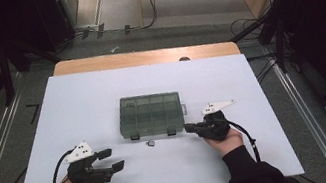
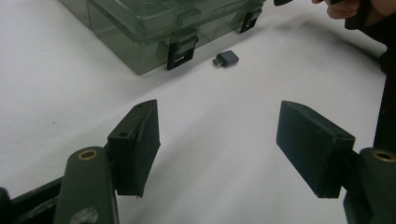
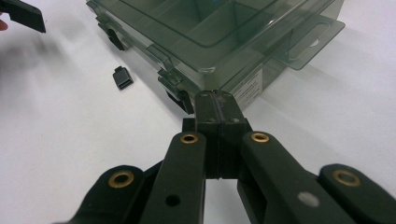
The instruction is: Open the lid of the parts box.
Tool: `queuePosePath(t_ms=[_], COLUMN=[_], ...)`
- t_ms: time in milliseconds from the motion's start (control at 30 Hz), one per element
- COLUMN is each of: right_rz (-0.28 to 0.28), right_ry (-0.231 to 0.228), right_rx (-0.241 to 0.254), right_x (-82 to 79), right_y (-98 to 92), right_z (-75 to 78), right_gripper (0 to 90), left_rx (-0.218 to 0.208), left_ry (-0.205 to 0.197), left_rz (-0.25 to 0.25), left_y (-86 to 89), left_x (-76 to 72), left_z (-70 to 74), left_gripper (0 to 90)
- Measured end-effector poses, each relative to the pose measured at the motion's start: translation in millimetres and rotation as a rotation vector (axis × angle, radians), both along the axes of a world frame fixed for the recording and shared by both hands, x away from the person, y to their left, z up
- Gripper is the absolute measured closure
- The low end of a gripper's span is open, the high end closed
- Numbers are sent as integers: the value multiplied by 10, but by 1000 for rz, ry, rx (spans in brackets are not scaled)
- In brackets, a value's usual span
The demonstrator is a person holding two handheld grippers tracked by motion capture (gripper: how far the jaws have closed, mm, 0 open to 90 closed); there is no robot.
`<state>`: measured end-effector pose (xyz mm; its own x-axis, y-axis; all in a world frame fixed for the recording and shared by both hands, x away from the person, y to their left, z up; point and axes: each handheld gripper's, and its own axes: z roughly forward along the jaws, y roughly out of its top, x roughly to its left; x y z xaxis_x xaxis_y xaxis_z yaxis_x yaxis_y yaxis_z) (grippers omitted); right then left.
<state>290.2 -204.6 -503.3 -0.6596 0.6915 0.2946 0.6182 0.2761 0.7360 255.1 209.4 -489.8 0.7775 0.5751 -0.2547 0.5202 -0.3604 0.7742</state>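
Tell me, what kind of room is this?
Probably a lab or workshop set up for recording hand work. A white table stands on grey floor crossed by loose cables, and a person holds a black gripper in each hand (left gripper, right gripper) beside a clear plastic box.

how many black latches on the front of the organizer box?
2: left latch and right latch, both on the near wall of the box, with the small adapter lying just before them.
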Motion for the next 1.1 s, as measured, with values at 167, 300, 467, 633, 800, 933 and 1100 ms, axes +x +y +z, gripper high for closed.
queuePosePath(t_ms=[167,300,467,633,800,933,1100], right_rz=[-4,-7,-9,-14,-14,-5,-8], right_ry=[-8,-8,-15,-24,-19,-28,-35], right_rx=[13,16,16,17,18,13,19], right_x=[1,4,12,29,52,62,80], right_y=[2,0,0,5,22,33,28], right_z=[13,17,28,43,93,128,159], right_gripper=[879,879,879,879,879,879,879], left_rx=[-1,1,2,0,0,-1,-1], left_ry=[-1,0,0,1,3,5,5], left_rz=[-1,0,1,-1,0,4,5], left_y=[-2,-4,-5,-5,-6,-12,-18], left_x=[0,1,1,2,7,11,18], left_z=[-2,-2,-1,0,-3,-5,-9], left_gripper=[304,304,304,304,304,304,304])
